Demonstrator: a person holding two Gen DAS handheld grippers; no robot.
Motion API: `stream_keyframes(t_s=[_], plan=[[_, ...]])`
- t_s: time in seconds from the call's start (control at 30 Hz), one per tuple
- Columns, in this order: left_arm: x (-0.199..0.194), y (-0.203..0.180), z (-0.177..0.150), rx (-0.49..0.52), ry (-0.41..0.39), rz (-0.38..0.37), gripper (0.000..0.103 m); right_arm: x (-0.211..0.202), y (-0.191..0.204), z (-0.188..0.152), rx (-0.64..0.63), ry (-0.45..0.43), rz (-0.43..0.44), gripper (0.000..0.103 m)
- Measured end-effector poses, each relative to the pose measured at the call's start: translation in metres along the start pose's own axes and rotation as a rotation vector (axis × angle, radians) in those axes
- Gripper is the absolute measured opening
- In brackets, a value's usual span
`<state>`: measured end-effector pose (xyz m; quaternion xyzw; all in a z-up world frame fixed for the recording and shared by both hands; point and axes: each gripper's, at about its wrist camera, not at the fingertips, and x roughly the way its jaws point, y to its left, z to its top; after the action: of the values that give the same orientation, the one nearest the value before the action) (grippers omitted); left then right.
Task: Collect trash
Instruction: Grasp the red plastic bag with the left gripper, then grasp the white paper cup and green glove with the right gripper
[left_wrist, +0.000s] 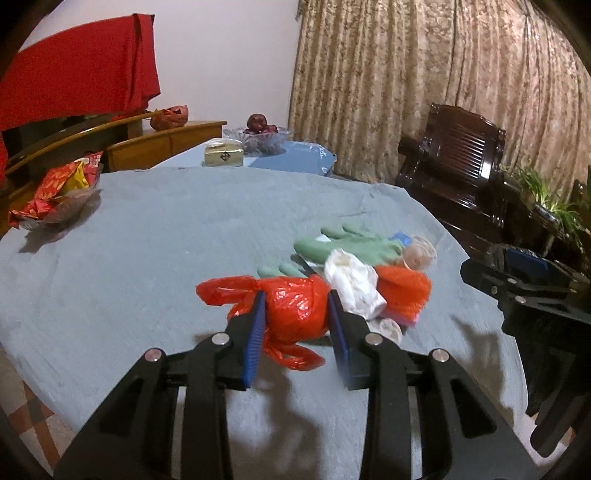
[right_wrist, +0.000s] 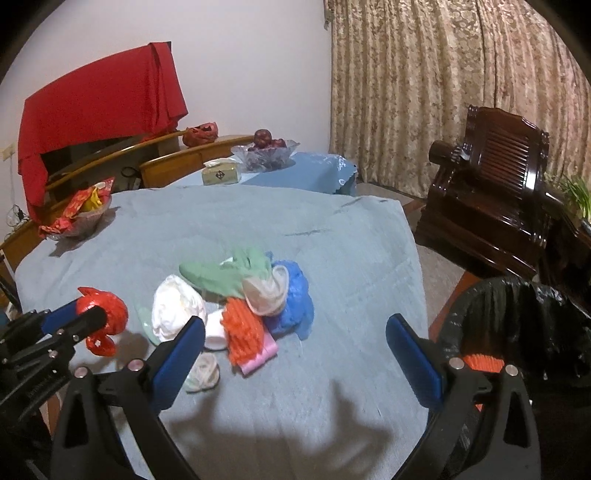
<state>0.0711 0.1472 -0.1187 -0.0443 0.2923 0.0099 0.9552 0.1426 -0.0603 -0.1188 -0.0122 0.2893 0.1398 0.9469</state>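
my left gripper has its blue pads pinching a crumpled red plastic bag, one pad on each side of the bundle, with loose bag handles spilling out to the left and below. from the right wrist view the same bag shows clamped at the tip of that gripper, near the left edge of the grey-blue tablecloth.

my right gripper has its fingers spread wide with nothing between them, hanging above the near part of the table. in the left wrist view i see only its black body at the right edge, so its fingers cannot be judged from there.

the rest of the trash sits in one heap near the middle of the cloth: a green glove, a wad of white paper, an orange mesh piece lying on a pink scrap, a crumpled blue plastic bag, a clear plastic cup tipped on its side, and a small white ball just in front of the heap.

a bin lined with a black bag stands off the right side of the table, just beside my right finger, with something orange already inside it.

farther back, a bowl of red snack packets sits at the left edge of the cloth, and a tissue box and a glass fruit bowl stand on a second table.
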Motion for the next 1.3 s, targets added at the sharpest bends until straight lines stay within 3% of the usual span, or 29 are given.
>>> stream_keyframes(t_s=[0.3, 0.67, 0.77, 0.83, 0.9, 1.13, 1.3], plan=[[0.002, -0.001, 0.021, -0.015, -0.032, 0.004, 0.031, 0.027, 0.005, 0.006, -0.013, 0.051, 0.022, 0.076], [0.01, -0.005, 0.033, -0.009, -0.033, 0.01, 0.031, 0.057, 0.014, 0.014, -0.025, 0.076, 0.05, 0.07], [0.013, -0.005, 0.036, -0.005, -0.029, 0.01, 0.031, 0.067, 0.017, 0.015, -0.039, 0.116, 0.076, 0.054], [0.013, -0.006, 0.036, -0.004, -0.027, 0.011, 0.031, 0.072, 0.019, 0.014, -0.034, 0.149, 0.119, 0.036], [0.014, -0.007, 0.036, -0.004, -0.022, 0.01, 0.031, 0.07, 0.021, 0.011, -0.045, 0.154, 0.132, 0.026], [0.013, -0.007, 0.036, -0.005, -0.021, 0.01, 0.031, 0.045, 0.023, 0.015, -0.037, 0.122, 0.174, 0.021], [0.014, -0.008, 0.035, -0.006, -0.012, 0.011, 0.031, 0.046, 0.026, 0.01, -0.052, 0.158, 0.188, 0.022]])
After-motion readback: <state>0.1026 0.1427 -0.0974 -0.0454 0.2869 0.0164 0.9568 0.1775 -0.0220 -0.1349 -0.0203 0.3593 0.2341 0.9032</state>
